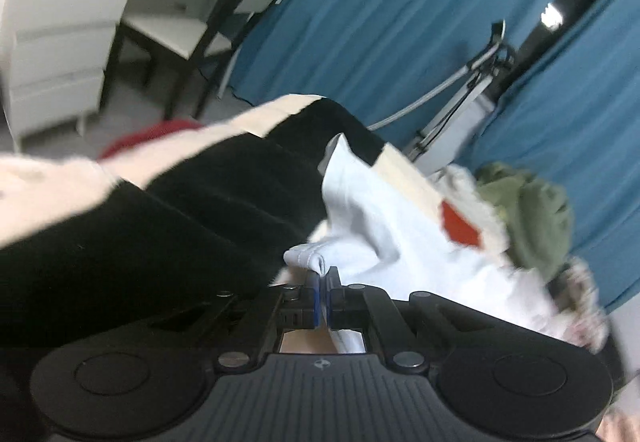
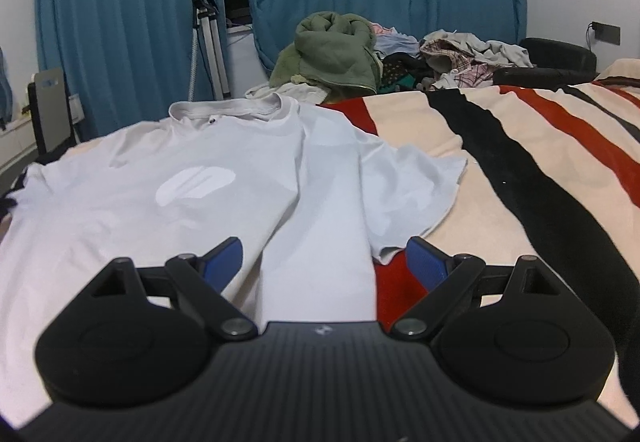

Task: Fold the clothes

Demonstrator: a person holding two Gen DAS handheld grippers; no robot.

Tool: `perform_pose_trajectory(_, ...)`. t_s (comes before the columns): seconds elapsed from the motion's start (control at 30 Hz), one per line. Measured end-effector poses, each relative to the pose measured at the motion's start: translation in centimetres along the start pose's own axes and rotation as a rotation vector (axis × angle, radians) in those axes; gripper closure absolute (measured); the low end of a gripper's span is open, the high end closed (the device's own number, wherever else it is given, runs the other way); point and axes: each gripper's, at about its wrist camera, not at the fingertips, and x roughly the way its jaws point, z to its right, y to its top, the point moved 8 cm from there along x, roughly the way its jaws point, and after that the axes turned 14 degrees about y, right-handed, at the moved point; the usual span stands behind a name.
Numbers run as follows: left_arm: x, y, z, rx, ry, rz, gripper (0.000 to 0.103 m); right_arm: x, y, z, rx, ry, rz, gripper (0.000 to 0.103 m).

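1. The white T-shirt (image 2: 224,178) is lying spread on the striped blanket (image 2: 500,170), collar at the far end, so its parts are lying within reach for folding.
2. The left gripper (image 1: 324,278) is pinching a sleeve hem (image 1: 308,258) with its jaws pressed together, likely readying to carry that edge across.
3. The right gripper (image 2: 324,262) is hovering over the near part of the shirt, jaws spread and empty, seemingly waiting to take an edge.
4. The pile of clothes (image 2: 360,54) is sitting at the far end, out of the way.

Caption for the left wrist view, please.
Left gripper shut on a hem fold of the white T-shirt, over the striped blanket.
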Motion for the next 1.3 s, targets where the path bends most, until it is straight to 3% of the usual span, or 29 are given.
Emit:
perform_pose_trajectory(0.07,-0.3,-0.7,0.4,0.091,0.025,0.011,0.098,0.0,0.2,0.1,0.001,-0.006,0.006,0.013)
perform_pose_trajectory(0.17,-1.2,-1.7,1.1,0.206,0.046,0.035,0.086,-0.3,0.7,0.4,0.015,-0.016,0.02,0.013)
perform_pose_trajectory(0.33,-5.1,-2.9,1.1,0.273,0.03,0.061,0.045,-1.2,1.4,0.5,0.034,-0.012,0.044,0.013)
perform_pose_trajectory(0.4,-6.8,-3.4,1.2,0.293,0.027,0.076,0.038,-1.6,1.5,0.3,0.023,-0.01,0.05,0.013)
perform_pose_trajectory(0.57,-11.5,-6.5,2.7,0.352,-0.018,0.076,0.029,-3.0,1.9,-0.1,0.008,0.0,0.072,0.013)
perform_pose_trajectory(0.77,-16.9,-12.0,5.7,0.427,-0.129,0.1,0.023,-4.8,2.1,-0.1,0.021,0.022,0.091,0.014)
perform_pose_trajectory(0.83,-18.2,-14.3,6.3,0.46,-0.16,0.099,0.023,-5.3,2.3,0.1,0.024,0.022,0.11,0.028)
perform_pose_trajectory(1.0,-20.3,-18.1,7.8,0.559,-0.199,0.115,0.022,-5.8,2.6,0.6,0.054,0.034,0.128,0.028)
perform_pose_trajectory(1.1,-20.8,-18.7,8.1,0.551,-0.211,0.111,0.021,-5.4,2.1,1.4,0.125,0.062,0.117,0.02)
perform_pose_trajectory(1.3,-20.6,-20.4,8.7,0.498,-0.231,0.071,0.021,-2.2,1.2,4.9,0.267,0.064,0.113,0.021)
